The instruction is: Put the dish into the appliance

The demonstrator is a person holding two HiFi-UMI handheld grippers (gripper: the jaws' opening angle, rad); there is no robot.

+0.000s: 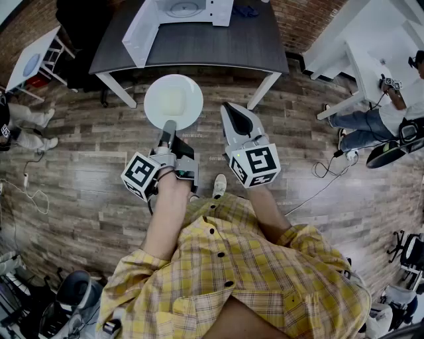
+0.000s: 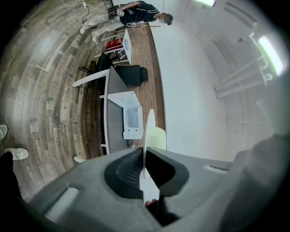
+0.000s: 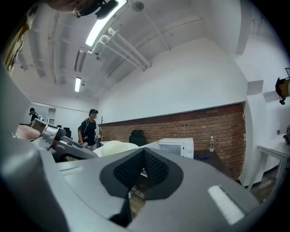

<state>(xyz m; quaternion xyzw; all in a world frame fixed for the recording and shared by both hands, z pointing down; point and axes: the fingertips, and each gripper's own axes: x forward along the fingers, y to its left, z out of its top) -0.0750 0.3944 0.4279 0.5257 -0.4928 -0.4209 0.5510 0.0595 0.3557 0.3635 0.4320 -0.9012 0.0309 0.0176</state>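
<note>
A round white dish (image 1: 173,99) is held out over the wooden floor, short of a dark grey table (image 1: 218,46). My left gripper (image 1: 169,126) is shut on the dish's near rim. In the left gripper view the dish (image 2: 148,129) stands edge-on between the closed jaws of the left gripper (image 2: 145,165). On the table stands the white microwave (image 1: 189,10), its door (image 1: 140,33) swung open to the left. My right gripper (image 1: 229,109) hovers just right of the dish, shut, with nothing in it. The right gripper view shows the dish (image 3: 113,147) to the left and the microwave (image 3: 174,147) ahead.
A person sits on the floor at the right (image 1: 371,126) by white tables (image 1: 358,59). Another person (image 1: 20,126) and a small white table (image 1: 33,63) are at the left. Cables (image 1: 331,165) lie on the floor. A bottle (image 3: 211,144) stands on the grey table.
</note>
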